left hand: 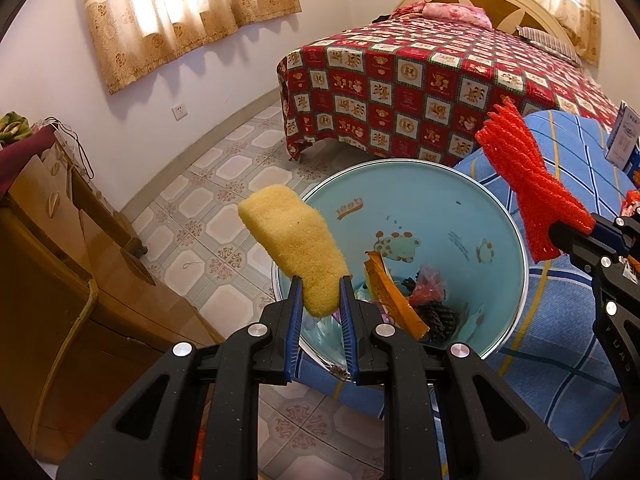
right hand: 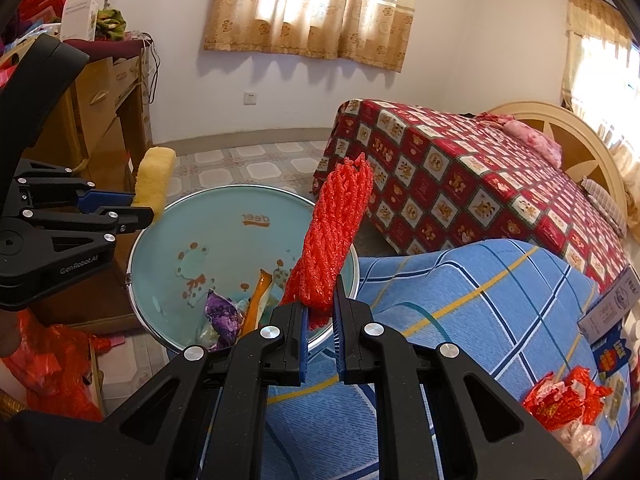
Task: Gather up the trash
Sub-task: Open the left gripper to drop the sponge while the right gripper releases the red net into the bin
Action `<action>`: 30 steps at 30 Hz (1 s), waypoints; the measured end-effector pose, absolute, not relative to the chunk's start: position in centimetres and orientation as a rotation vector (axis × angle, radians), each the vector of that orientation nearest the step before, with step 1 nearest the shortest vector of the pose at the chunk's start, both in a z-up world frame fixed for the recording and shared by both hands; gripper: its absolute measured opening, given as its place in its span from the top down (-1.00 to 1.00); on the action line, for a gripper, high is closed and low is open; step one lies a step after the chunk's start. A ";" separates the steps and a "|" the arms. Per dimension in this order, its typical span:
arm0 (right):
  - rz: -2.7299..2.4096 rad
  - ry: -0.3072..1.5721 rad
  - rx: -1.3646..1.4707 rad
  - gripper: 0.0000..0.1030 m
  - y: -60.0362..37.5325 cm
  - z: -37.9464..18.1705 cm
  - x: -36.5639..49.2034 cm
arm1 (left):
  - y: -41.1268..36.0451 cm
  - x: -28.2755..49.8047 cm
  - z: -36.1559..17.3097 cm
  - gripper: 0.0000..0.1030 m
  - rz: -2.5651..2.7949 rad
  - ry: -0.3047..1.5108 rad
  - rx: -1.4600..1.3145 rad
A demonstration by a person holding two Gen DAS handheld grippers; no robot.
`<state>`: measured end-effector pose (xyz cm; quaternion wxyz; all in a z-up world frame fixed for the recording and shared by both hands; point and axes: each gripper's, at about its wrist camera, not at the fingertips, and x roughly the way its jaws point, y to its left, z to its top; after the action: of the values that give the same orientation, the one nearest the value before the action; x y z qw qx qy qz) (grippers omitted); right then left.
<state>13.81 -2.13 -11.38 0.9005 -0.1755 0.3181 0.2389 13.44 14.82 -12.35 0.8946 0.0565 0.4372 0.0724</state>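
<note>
Left claw [left hand: 320, 294] is clamped on the lower end of a yellow sponge [left hand: 294, 242], which stands up and out past the near rim of the light-blue trash bin [left hand: 516, 240]. Right claw [right hand: 320, 304] is clamped on the base of a red foam net [right hand: 334, 236], held above the bin's opposite rim, next to the blue checked cloth [right hand: 480, 300]. Wrappers [left hand: 394, 300] already lie at the bottom of the bin.

Risks noted:
- Most of the sponge appears to hang outside the rim on the floor side. Released here, it would likely land on the tiled floor [left hand: 208, 208].
- The net seems to straddle the rim. Light and springy, it could catch the edge and tip onto the cloth.
- The two claws converge on one opening and could collide.
- A knock on the rim could tilt the bin and spill its contents.
</note>
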 end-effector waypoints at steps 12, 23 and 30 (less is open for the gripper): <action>0.506 0.657 -0.372 0.79 -1.7 -11.4 13.7 | 14.5 13.5 -12.2 0.64 0.144 0.904 0.117; 0.526 0.671 -0.344 0.34 -2.1 -11.7 13.9 | 14.0 13.8 -12.1 0.35 0.119 0.902 0.092; 0.497 0.678 -0.294 0.08 -3.5 -11.3 13.2 | 13.6 13.6 -12.4 0.00 0.111 0.905 0.084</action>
<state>13.21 -3.51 -11.28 0.9025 -0.1421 0.3279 0.2403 13.64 13.57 -12.36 0.8970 0.0407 0.4368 0.0534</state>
